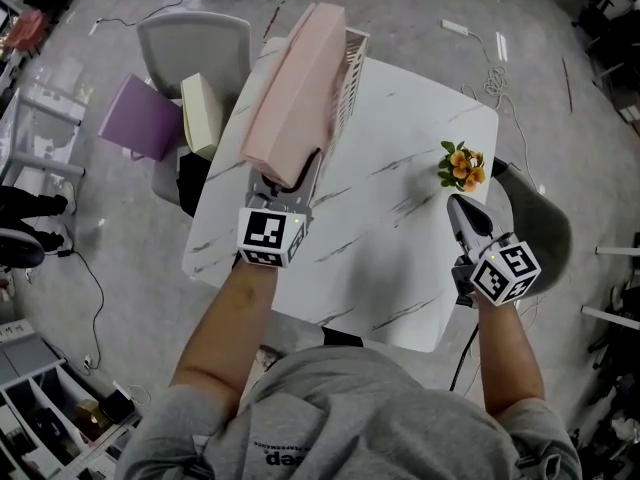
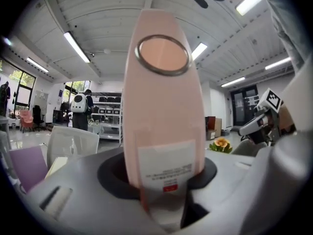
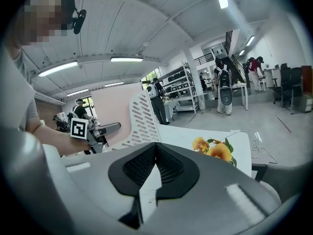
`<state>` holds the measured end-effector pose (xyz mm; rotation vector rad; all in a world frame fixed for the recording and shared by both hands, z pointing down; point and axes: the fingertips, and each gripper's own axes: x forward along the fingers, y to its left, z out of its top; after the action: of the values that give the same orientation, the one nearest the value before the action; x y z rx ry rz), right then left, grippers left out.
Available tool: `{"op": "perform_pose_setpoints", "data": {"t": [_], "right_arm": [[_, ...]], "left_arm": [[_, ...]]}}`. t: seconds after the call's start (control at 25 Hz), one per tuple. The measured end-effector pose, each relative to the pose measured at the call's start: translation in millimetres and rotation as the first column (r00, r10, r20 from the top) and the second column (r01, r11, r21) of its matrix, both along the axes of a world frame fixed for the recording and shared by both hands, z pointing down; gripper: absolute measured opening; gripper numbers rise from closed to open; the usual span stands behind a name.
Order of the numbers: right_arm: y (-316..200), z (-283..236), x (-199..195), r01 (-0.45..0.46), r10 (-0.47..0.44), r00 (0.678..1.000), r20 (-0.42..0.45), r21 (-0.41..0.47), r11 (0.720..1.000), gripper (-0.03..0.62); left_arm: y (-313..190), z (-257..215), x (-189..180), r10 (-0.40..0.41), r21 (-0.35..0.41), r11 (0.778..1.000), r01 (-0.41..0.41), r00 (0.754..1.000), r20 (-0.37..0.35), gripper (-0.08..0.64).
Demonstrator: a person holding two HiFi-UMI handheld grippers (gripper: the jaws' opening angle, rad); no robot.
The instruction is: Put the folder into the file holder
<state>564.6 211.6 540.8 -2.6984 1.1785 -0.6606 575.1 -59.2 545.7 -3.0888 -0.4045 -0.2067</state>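
Insert step: pale pink plastic folder (image 1: 295, 88), pinched by L tool (image 1: 283, 184), is leaned into white perforated file holder (image 1: 352, 63) at 12 o'clock. R tool (image 1: 460, 208) pressed together, empty. Next: to be seated fully, then released.

Head view looks steeply down; both gripper views skim the table (image 1: 400, 168), sharing the flowers (image 1: 462, 164)

The folder (image 1: 293, 98) is pale pink and thick, with a metal-ringed finger hole (image 2: 162, 55) high on its spine and a white label (image 2: 166, 165) at the spine's lower end. That end sits between the jaws of the left gripper (image 1: 288, 176), which press on it. The rest slants up and away from the gripper, along the slotted wall of the holder (image 1: 350, 68). The holder is white and stands on the surface (image 1: 400, 198) just beyond the gripper. How deep the folder sits in it cannot be told.
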Motion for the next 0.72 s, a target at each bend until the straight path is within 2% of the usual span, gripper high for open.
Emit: {"op": "perform_pose_setpoints", "data": {"t": [0.12, 0.24, 0.48, 0.72], "right_arm": [[-5, -3, -2, 0.01, -0.01, 1.0, -0.002, 0.008, 1.0, 0.005], [-13, -8, -3, 0.026, -0.026, 1.0, -0.008, 0.013, 1.0, 0.005], [-38, -22, -9, 0.08, -0.08, 0.997, -0.023, 0.022, 0.997, 0.005], [-85, -45, -25, 0.181, -0.179, 0.983, -0.048, 0.032, 0.983, 0.005]], "left_arm": [[-1, 7, -3, 0.003, -0.016, 1.0, -0.002, 0.997, 0.072, 0.246], [-8, 6, -13, -0.009, -0.047, 0.999, 0.014, 0.994, 0.108, 0.297], [-20, -15, -35, -0.025, -0.097, 0.995, 0.035, 0.994, 0.108, 0.352], [-47, -48, -84, -0.054, -0.123, 0.99, 0.064, 0.995, 0.087, 0.359]]}}
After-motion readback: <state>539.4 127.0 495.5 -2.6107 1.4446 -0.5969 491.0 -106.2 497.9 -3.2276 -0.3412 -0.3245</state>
